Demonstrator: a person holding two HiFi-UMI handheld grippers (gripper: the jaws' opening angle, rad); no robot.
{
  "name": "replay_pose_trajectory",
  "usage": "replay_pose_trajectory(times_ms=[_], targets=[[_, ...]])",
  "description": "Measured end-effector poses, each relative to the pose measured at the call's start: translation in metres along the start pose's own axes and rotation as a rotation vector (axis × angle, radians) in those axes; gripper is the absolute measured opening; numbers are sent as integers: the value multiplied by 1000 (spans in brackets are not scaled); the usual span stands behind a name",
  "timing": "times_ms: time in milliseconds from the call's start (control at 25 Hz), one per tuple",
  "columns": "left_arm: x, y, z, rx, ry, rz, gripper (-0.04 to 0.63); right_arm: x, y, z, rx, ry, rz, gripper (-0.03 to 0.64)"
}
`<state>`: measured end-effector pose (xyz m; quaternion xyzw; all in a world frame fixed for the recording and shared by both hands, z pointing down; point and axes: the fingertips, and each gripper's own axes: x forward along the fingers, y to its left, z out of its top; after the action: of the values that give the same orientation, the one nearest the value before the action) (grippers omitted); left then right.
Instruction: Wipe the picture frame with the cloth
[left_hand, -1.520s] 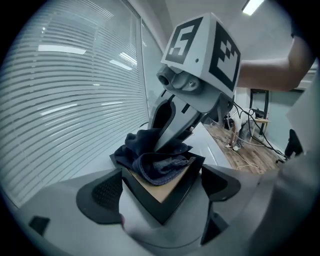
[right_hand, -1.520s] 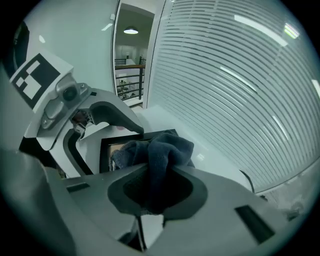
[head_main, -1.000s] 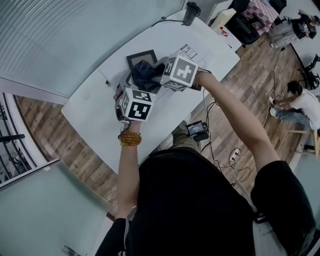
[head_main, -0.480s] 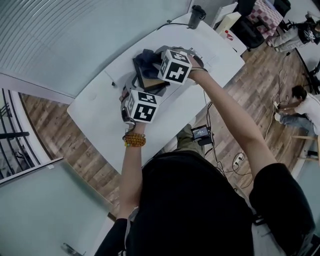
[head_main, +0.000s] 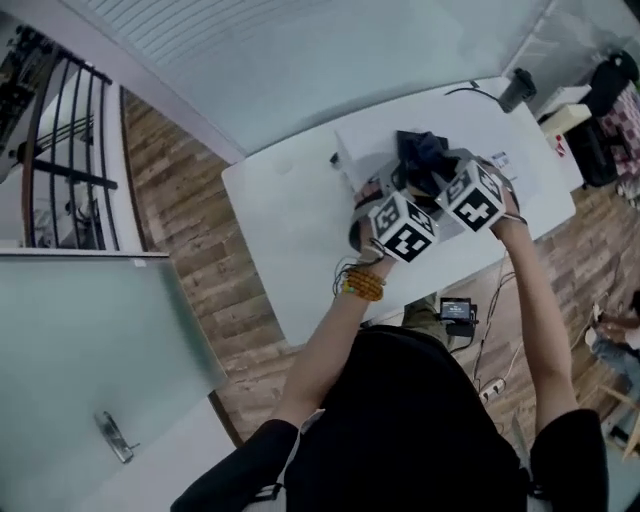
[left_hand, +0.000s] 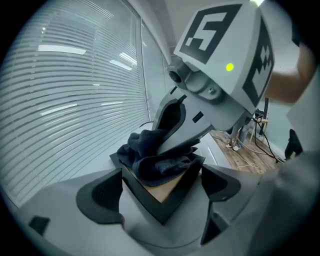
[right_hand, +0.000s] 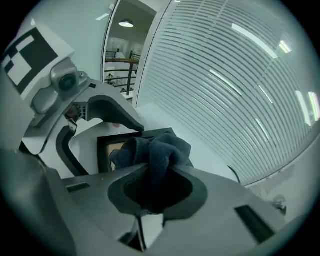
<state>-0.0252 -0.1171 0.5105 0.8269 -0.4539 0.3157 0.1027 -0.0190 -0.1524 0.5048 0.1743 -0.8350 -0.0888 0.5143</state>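
Note:
A black picture frame (left_hand: 161, 206) with a tan inside is held up off the table by one corner, which sits between the jaws of my left gripper (left_hand: 160, 192), shut on it. A dark blue cloth (left_hand: 156, 166) is bunched on the frame's face. My right gripper (right_hand: 155, 186) is shut on that cloth (right_hand: 161, 149) and presses it onto the frame (right_hand: 103, 152) from above. In the head view both marker cubes are close together over the white table (head_main: 290, 210), with the cloth (head_main: 420, 150) just beyond them.
A dark cup-like object (head_main: 519, 88) and a cable (head_main: 468, 90) sit at the table's far corner, with papers (head_main: 497, 160) near the right cube. Wooden floor surrounds the table. A black railing (head_main: 60, 150) stands at the left.
The frame lay flat on the table a second ago; it is now raised in my left gripper with the cloth on it. The head view has swung, shifting the table rightward.

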Motion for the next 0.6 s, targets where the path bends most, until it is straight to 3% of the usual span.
replay_pose_trajectory(times_ms=[200, 480, 600], targets=[[2, -8, 2, -12, -5, -21, 500, -16, 23, 0, 59, -46, 112, 43], [6, -11, -2, -11, -6, -28, 500, -22, 34, -4, 255, -208, 243, 43], [5, -10, -1, -8, -5, -25, 500, -24, 35, -4, 242, -232, 256, 43]])
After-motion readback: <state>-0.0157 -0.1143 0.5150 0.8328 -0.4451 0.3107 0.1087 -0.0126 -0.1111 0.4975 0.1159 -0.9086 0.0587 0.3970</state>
